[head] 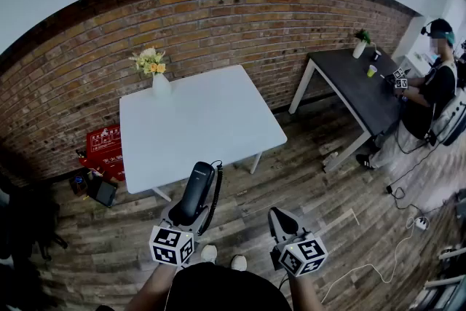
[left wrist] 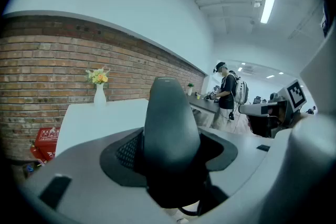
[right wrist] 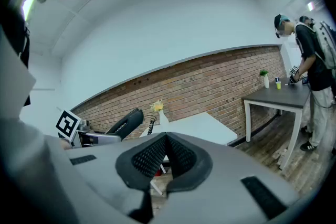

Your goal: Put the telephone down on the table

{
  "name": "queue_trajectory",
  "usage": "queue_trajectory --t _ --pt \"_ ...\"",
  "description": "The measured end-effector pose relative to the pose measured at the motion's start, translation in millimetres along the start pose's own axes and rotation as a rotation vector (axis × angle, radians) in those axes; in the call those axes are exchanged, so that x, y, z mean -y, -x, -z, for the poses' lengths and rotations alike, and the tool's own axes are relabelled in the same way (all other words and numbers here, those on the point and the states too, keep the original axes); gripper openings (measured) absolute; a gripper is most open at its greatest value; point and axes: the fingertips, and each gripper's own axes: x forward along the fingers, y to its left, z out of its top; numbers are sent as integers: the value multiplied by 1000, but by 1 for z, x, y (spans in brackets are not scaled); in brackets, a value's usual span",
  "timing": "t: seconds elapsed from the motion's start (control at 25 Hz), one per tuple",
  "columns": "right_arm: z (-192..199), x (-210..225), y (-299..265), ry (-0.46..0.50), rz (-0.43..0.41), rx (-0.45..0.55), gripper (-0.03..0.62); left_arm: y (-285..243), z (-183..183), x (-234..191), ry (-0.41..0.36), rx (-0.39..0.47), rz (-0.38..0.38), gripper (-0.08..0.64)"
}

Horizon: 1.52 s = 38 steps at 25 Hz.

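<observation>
A black telephone handset [head: 195,189] with a coiled cord [head: 215,194] sits between the jaws of my left gripper [head: 188,213], which is shut on it. In the head view it hangs over the wooden floor, just short of the white table's [head: 218,138] near edge. The handset [left wrist: 168,131] fills the middle of the left gripper view, pointing toward the table [left wrist: 89,118]. My right gripper [head: 281,219] is lower right of it, jaws together and holding nothing. From the right gripper view, its pads [right wrist: 157,155] meet, and the handset [right wrist: 126,122] shows at the left.
A white vase of flowers [head: 159,80] stands at the table's far left corner. A dark table [head: 357,87] with a seated person [head: 429,95] is at the right. A red box [head: 104,146] and bags lie by the brick wall. Cables [head: 408,222] trail over the floor.
</observation>
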Motion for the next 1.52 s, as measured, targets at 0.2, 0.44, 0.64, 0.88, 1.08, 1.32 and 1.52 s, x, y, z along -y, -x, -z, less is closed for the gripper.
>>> queue_trajectory --t 0.2,0.44,0.64,0.88,1.08,1.32,1.52 --pt "0 -14 -9 -5 -12 1 21 4 -5 -16 -20 7 -1 278" --pt "-1 -22 -16 27 25 -8 21 3 -6 -32 -49 -2 13 278" --pt "-4 -31 -27 -3 20 25 21 -2 -7 -44 -57 -2 41 278" --pt "-3 -34 -36 21 63 17 23 -7 -8 -59 -65 -9 69 278" --pt "2 -42 -46 6 85 4 23 -10 -7 -74 -72 -16 90 278" --pt "10 -53 -53 12 94 1 23 -10 -10 -87 -83 -7 108 278" --pt "11 -62 -60 18 78 -1 21 -11 -10 -99 -87 -14 113 278"
